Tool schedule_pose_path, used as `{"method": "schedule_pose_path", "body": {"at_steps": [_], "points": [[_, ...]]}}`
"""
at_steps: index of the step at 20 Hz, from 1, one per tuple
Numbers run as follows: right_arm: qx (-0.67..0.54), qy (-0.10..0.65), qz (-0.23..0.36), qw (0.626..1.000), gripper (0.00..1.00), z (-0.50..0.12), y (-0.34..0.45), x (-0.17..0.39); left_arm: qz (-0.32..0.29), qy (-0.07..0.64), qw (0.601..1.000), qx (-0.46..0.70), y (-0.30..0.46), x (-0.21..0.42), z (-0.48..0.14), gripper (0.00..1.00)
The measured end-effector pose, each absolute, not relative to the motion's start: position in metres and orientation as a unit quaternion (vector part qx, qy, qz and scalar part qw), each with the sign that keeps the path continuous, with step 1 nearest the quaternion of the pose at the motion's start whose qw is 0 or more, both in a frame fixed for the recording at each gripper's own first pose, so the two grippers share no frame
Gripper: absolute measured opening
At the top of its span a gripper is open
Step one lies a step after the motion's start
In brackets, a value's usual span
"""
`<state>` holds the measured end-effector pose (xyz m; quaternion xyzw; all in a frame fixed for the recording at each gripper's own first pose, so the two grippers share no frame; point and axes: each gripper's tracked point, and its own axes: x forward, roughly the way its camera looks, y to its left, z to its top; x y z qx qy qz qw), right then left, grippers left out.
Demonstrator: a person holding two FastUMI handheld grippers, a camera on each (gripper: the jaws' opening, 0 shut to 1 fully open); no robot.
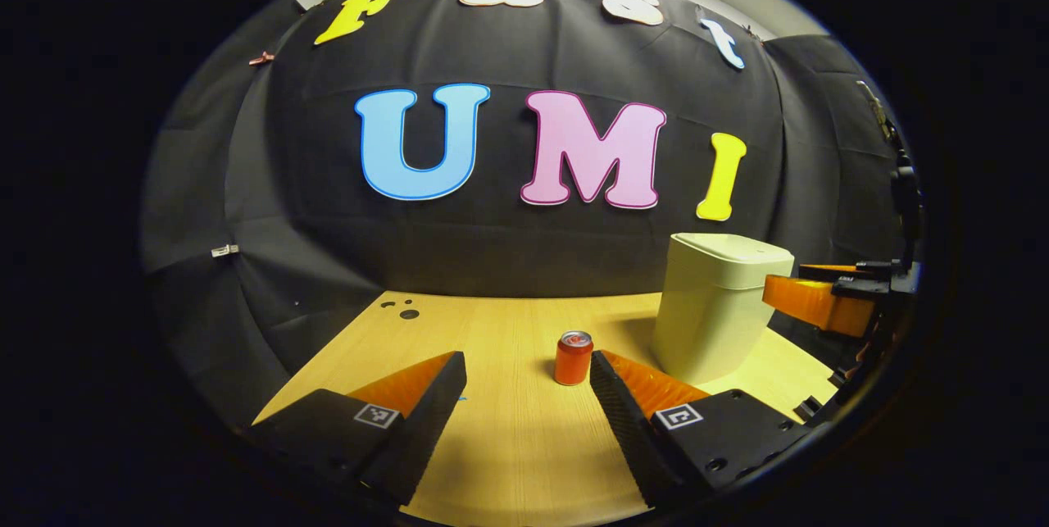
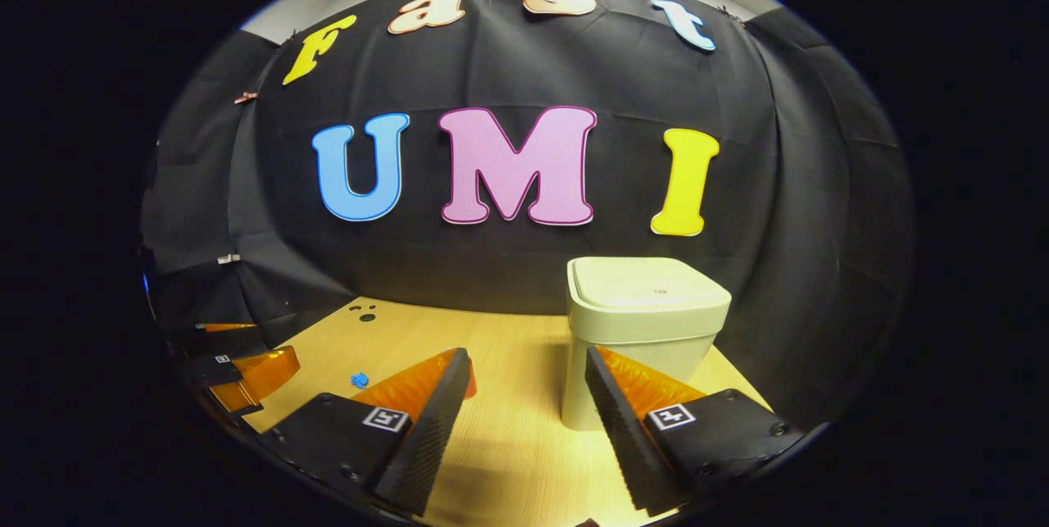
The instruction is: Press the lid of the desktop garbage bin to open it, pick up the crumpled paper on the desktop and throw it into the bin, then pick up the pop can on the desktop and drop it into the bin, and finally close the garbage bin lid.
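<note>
A red pop can (image 1: pixel 573 357) stands upright on the wooden desktop (image 1: pixel 508 445), just ahead of my left gripper (image 1: pixel 527 363) and close to the inner side of its right finger. That gripper is open and holds nothing. The pale bin (image 1: pixel 711 310) stands to the can's right with its lid (image 2: pixel 647 285) down. My right gripper (image 2: pixel 526 356) is open and empty, facing the bin (image 2: pixel 643 330) from close by. A small blue crumpled scrap (image 2: pixel 359 380) lies on the desktop to the left. The right gripper (image 1: pixel 819 302) hovers beside the bin's right side in the left gripper view.
The left gripper (image 2: pixel 246 371) sits low at the left edge of the right gripper view. A few dark holes (image 1: pixel 401 310) mark the table's far left corner. Black cloth walls close in behind the table and on both sides.
</note>
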<state>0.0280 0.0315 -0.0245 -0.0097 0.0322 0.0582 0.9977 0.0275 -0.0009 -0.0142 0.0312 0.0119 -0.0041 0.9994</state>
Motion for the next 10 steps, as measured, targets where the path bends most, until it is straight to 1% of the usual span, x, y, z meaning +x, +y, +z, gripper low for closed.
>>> {"method": "schedule_pose_path", "body": {"at_steps": [1, 2, 3, 5, 6, 8, 9, 10], "points": [[-0.01, 0.029, 0.063, 0.998, 0.86, -0.023, 0.033, 0.027, -0.005, 0.011, 0.999, 0.032, -0.002, 0.028, -0.014, 0.98], [-0.013, 0.026, 0.068, 0.997, 0.8, -0.022, 0.035, 0.028, -0.007, 0.01, 0.999, 0.036, -0.003, 0.027, -0.016, 0.97], [-0.017, 0.026, 0.071, 0.997, 0.76, -0.022, 0.036, 0.028, -0.009, 0.009, 0.999, 0.041, -0.006, 0.026, -0.016, 0.97], [-0.026, 0.028, 0.074, 0.997, 0.67, -0.023, 0.037, 0.031, -0.014, 0.006, 0.999, 0.047, -0.011, 0.022, -0.016, 0.97], [-0.028, 0.03, 0.076, 0.996, 0.58, -0.024, 0.037, 0.031, -0.015, 0.006, 0.999, 0.048, -0.012, 0.024, -0.017, 0.97], [-0.031, 0.033, 0.078, 0.996, 0.46, -0.026, 0.037, 0.032, -0.017, 0.006, 0.999, 0.047, -0.015, 0.025, -0.017, 0.97], [-0.031, 0.033, 0.077, 0.996, 0.44, -0.025, 0.036, 0.032, -0.019, 0.006, 0.999, 0.047, -0.016, 0.025, -0.016, 0.98], [-0.03, 0.032, 0.075, 0.996, 0.36, -0.023, 0.034, 0.032, -0.019, 0.007, 0.999, 0.047, -0.017, 0.026, -0.019, 0.98]]}}
